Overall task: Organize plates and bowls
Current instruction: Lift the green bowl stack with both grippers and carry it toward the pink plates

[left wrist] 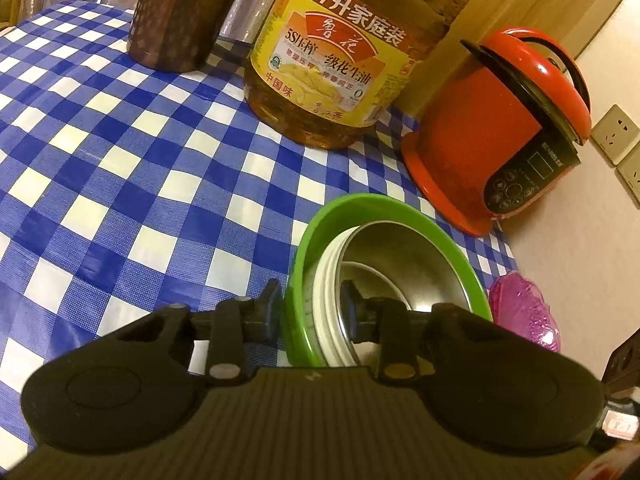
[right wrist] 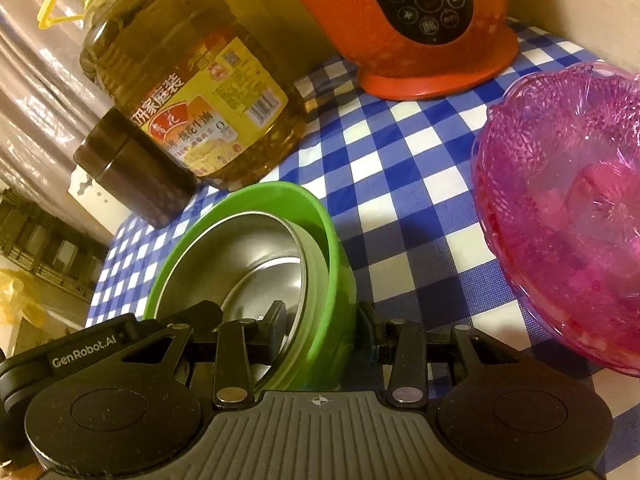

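dim warm light, soft focus, fisheye-bent edges.

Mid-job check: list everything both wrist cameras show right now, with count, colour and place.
green bowl: 1, green, on the checked cloth, outermost of a nested stack, gripped at opposite rims by both grippers
white bowl: 1, white, inside the green bowl
steel bowl: 1, silver, innermost
pink bowl: 1, translucent pink, right of the stack
oil bottle: 1, amber with yellow label, behind the stack
dark jar: 1, brown, left of the bottle
cooker: 1, red, back right
tablecloth: 1, blue and white check
wall sockets: 2, beige
left gripper: 1, black
right gripper: 1, black
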`<action>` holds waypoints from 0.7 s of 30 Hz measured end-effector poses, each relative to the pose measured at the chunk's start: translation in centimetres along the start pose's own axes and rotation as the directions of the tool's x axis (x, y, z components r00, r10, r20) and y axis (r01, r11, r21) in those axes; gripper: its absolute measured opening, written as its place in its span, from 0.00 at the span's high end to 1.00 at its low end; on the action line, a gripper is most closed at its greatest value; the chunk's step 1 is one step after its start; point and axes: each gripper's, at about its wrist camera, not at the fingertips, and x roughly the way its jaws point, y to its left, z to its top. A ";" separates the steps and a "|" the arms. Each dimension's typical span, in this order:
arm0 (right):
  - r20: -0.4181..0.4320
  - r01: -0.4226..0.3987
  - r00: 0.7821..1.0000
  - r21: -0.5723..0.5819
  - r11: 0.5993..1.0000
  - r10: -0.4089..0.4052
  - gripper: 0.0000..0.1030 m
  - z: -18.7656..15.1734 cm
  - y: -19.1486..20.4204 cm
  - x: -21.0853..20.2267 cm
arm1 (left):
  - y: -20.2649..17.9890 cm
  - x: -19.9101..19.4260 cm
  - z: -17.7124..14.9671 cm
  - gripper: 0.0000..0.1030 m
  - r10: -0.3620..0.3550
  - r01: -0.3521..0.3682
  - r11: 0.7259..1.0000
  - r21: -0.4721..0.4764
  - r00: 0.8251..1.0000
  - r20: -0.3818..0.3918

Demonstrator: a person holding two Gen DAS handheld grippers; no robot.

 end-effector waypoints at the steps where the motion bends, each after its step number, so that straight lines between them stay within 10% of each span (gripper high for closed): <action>1: 0.001 -0.001 1.000 0.004 1.000 0.001 0.62 0.0 -0.1 0.0 | 0.0 0.0 0.0 0.73 0.000 0.000 1.000 0.001 1.000 0.001; 21: -0.035 0.048 0.998 0.065 0.997 -0.045 0.69 -0.3 -1.1 -2.7 | -1.2 -1.6 -2.4 0.73 -0.009 0.009 1.000 0.007 0.999 -0.045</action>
